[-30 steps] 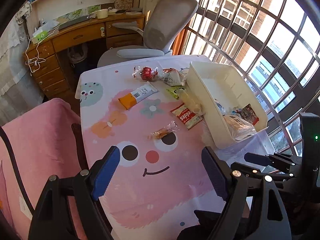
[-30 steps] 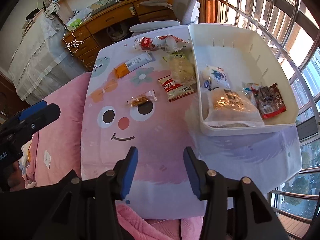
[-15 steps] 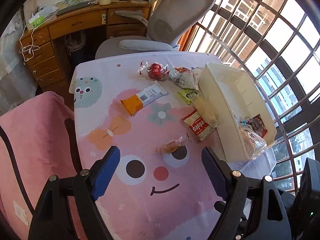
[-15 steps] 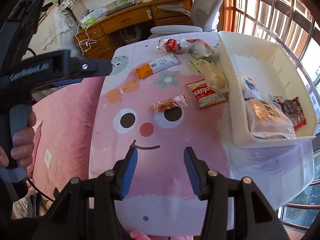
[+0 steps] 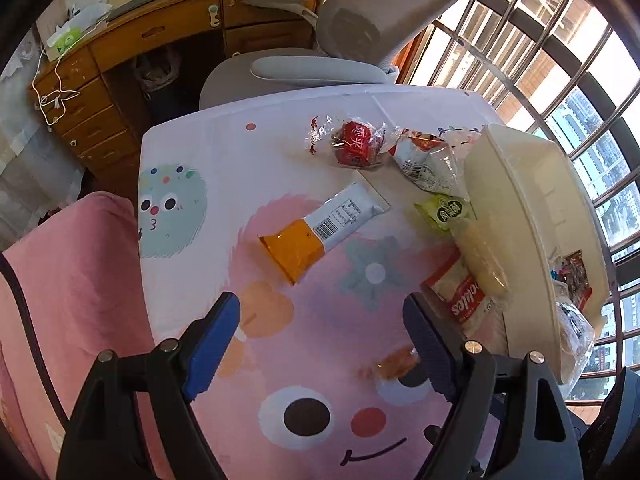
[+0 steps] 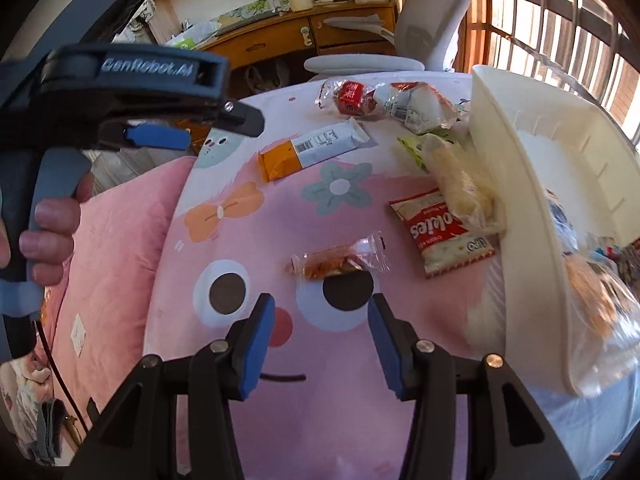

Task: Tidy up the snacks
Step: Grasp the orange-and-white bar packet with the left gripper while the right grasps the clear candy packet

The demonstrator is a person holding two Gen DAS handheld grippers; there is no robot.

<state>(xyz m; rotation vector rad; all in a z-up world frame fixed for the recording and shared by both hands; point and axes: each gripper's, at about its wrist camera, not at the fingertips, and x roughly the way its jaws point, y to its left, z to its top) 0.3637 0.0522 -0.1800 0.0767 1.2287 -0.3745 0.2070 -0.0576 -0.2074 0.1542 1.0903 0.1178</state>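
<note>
Presently white bin [image 6: 532, 216] holds several wrapped snacks [image 6: 596, 300]; left tongs [image 5: 320, 320] wide, right tongs [image 6: 320, 312] narrower, both empty.

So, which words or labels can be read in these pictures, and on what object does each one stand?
"GenRobot.AI": side of the left gripper.
"okies", the start hidden: red and white cookie packet.
Chinese characters on the red snack, and barcode print on the orange and white packet: too small to read.

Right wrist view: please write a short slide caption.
Open right gripper above the clear-wrapped snack, white bin alongside.
</note>
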